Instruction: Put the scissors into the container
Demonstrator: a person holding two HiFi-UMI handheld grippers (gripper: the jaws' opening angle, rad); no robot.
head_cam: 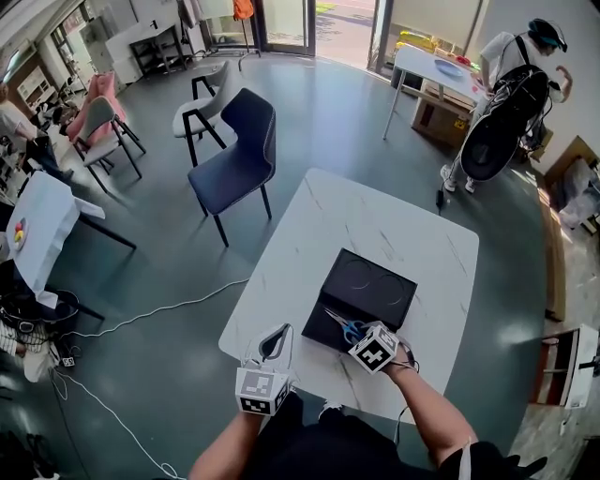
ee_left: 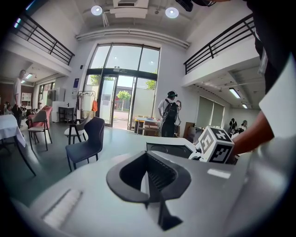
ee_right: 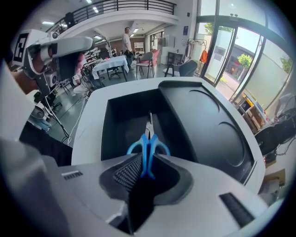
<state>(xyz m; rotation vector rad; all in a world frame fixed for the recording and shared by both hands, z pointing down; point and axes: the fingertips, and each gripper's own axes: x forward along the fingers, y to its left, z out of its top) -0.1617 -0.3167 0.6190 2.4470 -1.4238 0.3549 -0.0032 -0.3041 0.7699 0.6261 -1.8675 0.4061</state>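
Scissors (ee_right: pixel 148 147) (blue-handled, blades pointing down) are grasped by the handles in the right hand-held gripper (ee_right: pixel 147 163), tips over the black container's (ee_right: pixel 208 125) open compartment on the worktop (head_cam: pixel 328 216). Left of the container, the left hand-held gripper (ee_left: pixel 148 159) is clenched on nothing.

Interior is lit brightly by daylight through the glass doors (ee_left: pixel 121 92); ceiling spots (ee_left: pixel 96 10) are blown out. Sheen is seen on the floor (head_cam: pixel 328 112). Gripper views are fisheye-bent, corners are vignetted, near foreground is blurred.
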